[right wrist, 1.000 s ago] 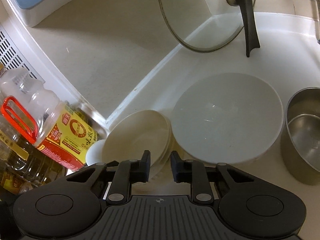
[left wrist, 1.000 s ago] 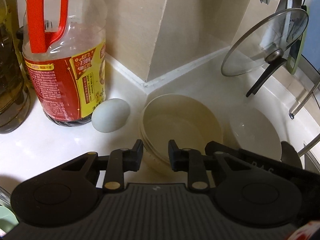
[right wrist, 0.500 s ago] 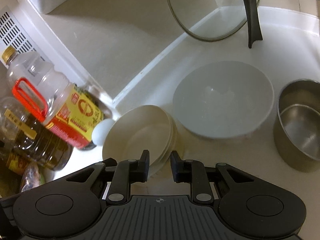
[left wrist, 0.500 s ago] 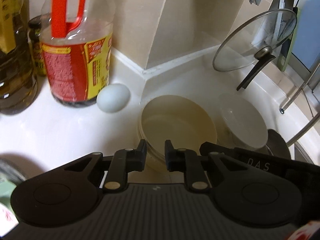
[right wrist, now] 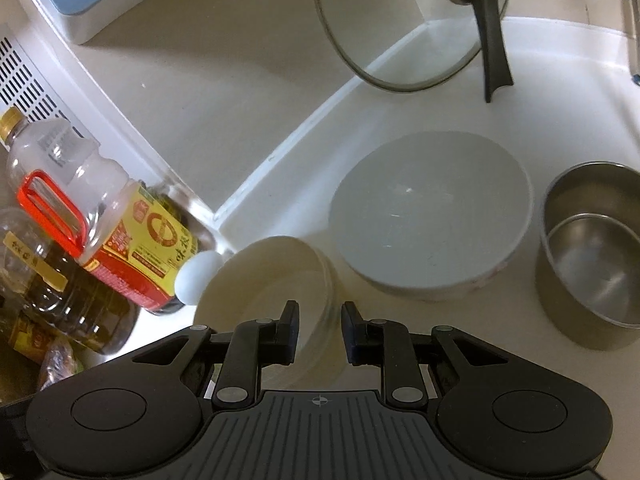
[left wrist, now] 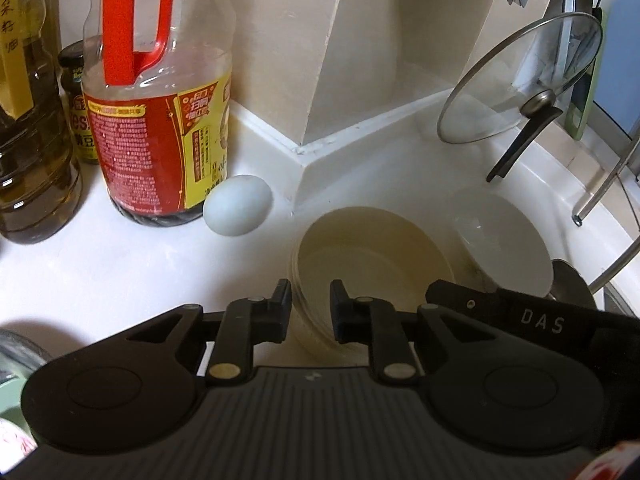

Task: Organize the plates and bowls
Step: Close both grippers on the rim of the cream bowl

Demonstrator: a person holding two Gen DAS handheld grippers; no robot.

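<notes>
Left wrist view: a stack of cream bowls sits upright, mouth up, on the white counter by a wall corner. Being round, it has no long axis. The left gripper straddles the stack's near rim, 1 finger outside and 1 inside; its jaws have just been closing on the rim, and the fingers now pinch it. A white bowl stands just right of the stack. A pale egg lies left, touching a soy sauce bottle. A glass lid leans on the wall.

Right wrist view: the right gripper has the same stack at its other rim edge, between narrowly parted fingers; whether they touch it cannot be told. Only here is a steel pot plain, right of the white bowl.
</notes>
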